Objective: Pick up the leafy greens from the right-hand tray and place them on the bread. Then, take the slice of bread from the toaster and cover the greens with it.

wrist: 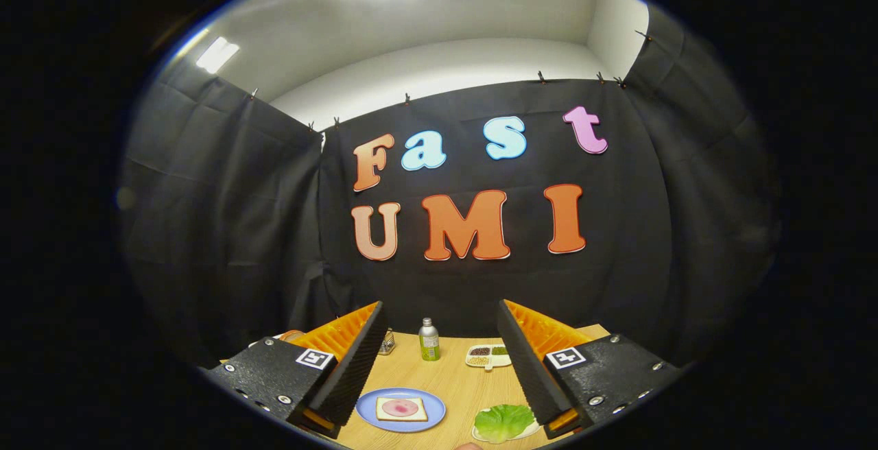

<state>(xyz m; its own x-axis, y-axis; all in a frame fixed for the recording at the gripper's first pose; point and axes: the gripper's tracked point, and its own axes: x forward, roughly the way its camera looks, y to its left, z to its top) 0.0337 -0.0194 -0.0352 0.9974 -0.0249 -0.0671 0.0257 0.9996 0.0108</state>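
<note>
My gripper (439, 361) is open, its two fingers spread wide and raised above the wooden table (453, 381), with nothing between them. Below and between the fingers, a blue plate (365, 410) carries a slice of bread (401, 409) topped with a pink round of meat. The leafy greens (504, 421) lie on a white tray (480, 434), close to the inner side of the right finger. A small part of a metal object (387, 344), possibly the toaster, peeks out beside the left finger; the finger hides the rest.
A small silver bottle with a green label (429, 339) stands at the back of the table. To its right lies a white divided dish (488, 356) with dark and green fillings. The black cloth wall closes off the table's far side.
</note>
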